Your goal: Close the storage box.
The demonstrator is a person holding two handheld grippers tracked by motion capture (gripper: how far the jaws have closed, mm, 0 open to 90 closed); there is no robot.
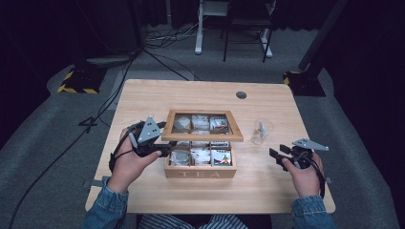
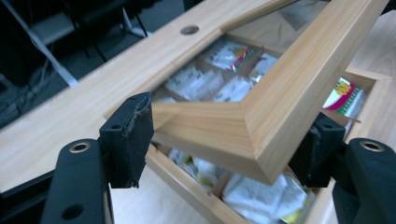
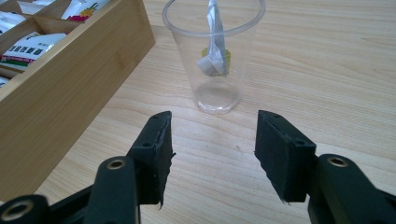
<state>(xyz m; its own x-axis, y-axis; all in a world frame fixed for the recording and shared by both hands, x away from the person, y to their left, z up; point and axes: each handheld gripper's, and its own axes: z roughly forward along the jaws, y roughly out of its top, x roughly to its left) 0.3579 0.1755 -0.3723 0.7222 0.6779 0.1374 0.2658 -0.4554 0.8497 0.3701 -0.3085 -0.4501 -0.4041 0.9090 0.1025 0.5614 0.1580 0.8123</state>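
A wooden tea box (image 1: 200, 172) marked TEA stands mid-table with several tea packets (image 1: 200, 155) in its compartments. Its glass-paned lid (image 1: 203, 137) hangs raised and tilted over it. My left gripper (image 1: 162, 149) is at the lid's front left corner. In the left gripper view that corner of the lid (image 2: 280, 84) lies between the parted jaws of my left gripper (image 2: 229, 135). One pad (image 2: 135, 135) is at its end; the other is partly hidden behind its side. My right gripper (image 1: 276, 155) rests open on the table. It (image 3: 212, 140) points at a clear plastic cup (image 3: 212, 60) with a tea bag (image 3: 212, 51) inside.
The cup (image 1: 261, 131) stands just right of the box (image 3: 56, 102), a short way beyond my right jaws. A cable hole (image 1: 241, 95) sits near the table's far edge. Bare wood (image 1: 143, 100) surrounds the box. Chairs and cables are on the floor beyond.
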